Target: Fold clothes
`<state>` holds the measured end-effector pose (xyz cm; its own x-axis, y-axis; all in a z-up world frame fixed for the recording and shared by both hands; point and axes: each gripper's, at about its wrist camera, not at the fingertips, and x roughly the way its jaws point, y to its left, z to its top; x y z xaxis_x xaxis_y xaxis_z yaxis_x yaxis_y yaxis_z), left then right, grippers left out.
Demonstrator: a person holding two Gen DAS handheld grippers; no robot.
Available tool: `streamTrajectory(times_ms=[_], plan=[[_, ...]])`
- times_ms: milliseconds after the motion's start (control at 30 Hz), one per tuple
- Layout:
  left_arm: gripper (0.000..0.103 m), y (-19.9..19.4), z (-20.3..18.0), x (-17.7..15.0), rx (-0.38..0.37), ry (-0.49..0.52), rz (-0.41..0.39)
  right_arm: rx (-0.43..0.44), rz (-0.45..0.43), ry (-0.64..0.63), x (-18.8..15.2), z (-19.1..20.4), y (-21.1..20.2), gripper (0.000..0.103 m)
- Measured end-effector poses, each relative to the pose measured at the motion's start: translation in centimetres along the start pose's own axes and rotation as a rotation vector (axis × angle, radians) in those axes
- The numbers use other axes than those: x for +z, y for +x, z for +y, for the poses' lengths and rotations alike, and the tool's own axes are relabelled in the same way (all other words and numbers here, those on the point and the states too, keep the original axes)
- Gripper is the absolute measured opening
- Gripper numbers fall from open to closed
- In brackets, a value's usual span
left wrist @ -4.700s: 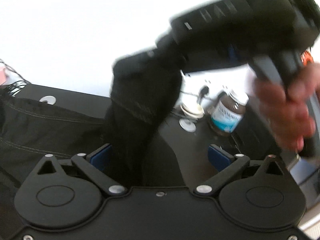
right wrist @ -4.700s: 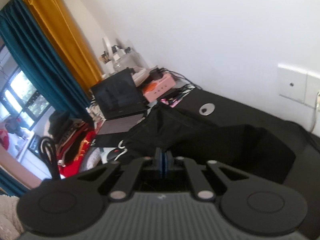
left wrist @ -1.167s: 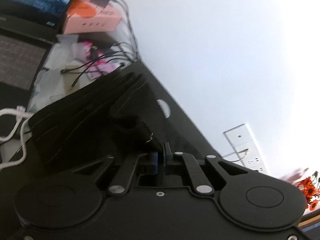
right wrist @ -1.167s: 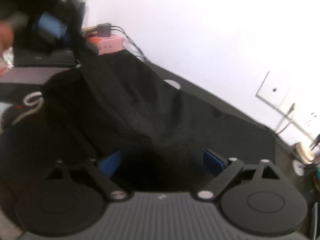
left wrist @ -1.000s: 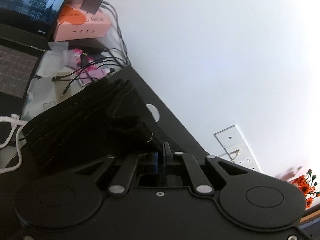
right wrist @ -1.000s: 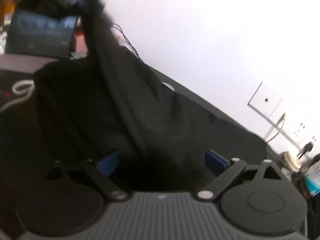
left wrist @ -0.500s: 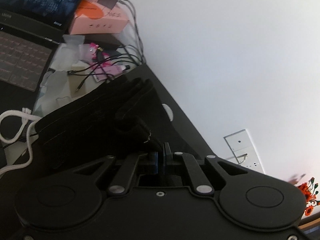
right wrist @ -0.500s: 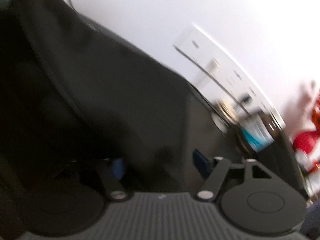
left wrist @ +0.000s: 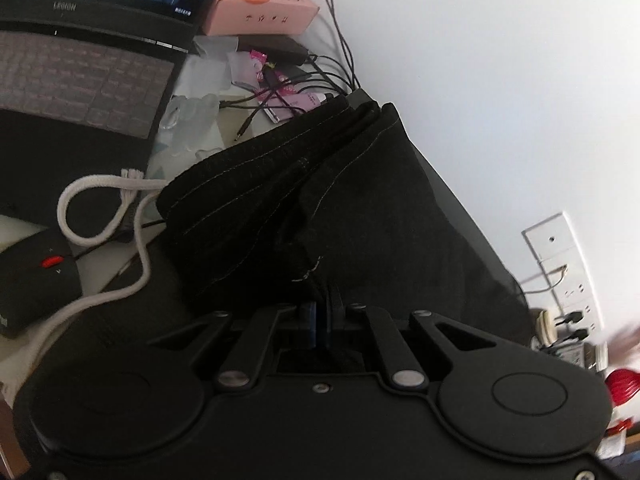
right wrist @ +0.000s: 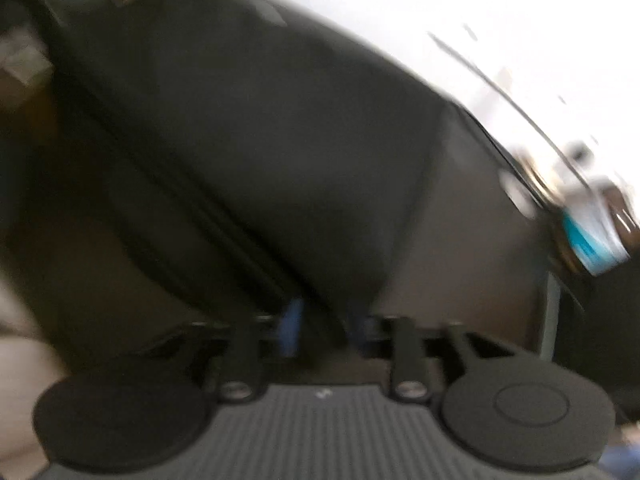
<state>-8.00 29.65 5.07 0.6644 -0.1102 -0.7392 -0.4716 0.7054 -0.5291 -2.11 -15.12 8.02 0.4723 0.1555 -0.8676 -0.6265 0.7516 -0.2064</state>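
The left claw is clamping a bunched edge of the black garment, which is lying on the dark bench just beside the laptop. The right claw is closing with cloth between its pads; the blur is hiding whether they are pressing yet. Judging by this, both edges need holding taut and level, laid flat away from the laptop.

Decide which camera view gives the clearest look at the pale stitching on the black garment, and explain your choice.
The left wrist view. There the black garment is sharp, and pale stitch lines run along its bunched folds beside the laptop. The right wrist view shows the same garment only as a dark, motion-blurred mass, and no stitching can be made out.
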Motion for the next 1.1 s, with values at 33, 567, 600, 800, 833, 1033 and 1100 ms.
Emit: streamTrajectory(times_ms=[33,567,600,800,833,1033,1100], plan=[[0.004,0.0,0.0,-0.2,0.001,0.015,-0.011,0.08,-0.043,-0.002,1.4,-0.5,-1.4,0.066],[0.004,0.1,-0.6,-3.5,0.041,0.26,-0.151,0.499,-0.018,0.439,34.1,13.0,15.1,0.07],[0.004,0.2,-0.6,-3.6,0.042,0.272,-0.153,0.488,0.016,0.458,34.4,13.6,16.2,0.067],[0.003,-0.1,-0.9,-3.9,0.024,0.327,-0.178,0.496,0.019,0.641,32.5,13.3,16.8,0.025],[0.003,-0.2,-1.0,-4.0,0.02,0.342,-0.185,0.51,0.002,0.66,32.3,12.8,16.4,0.024],[0.003,-0.9,-1.5,-4.8,0.017,0.423,-0.211,0.539,-0.055,0.65,31.7,11.5,15.0,0.013],[0.003,-1.0,-1.7,-5.1,0.026,0.448,-0.216,0.537,-0.033,0.641,31.8,11.5,15.4,0.014]])
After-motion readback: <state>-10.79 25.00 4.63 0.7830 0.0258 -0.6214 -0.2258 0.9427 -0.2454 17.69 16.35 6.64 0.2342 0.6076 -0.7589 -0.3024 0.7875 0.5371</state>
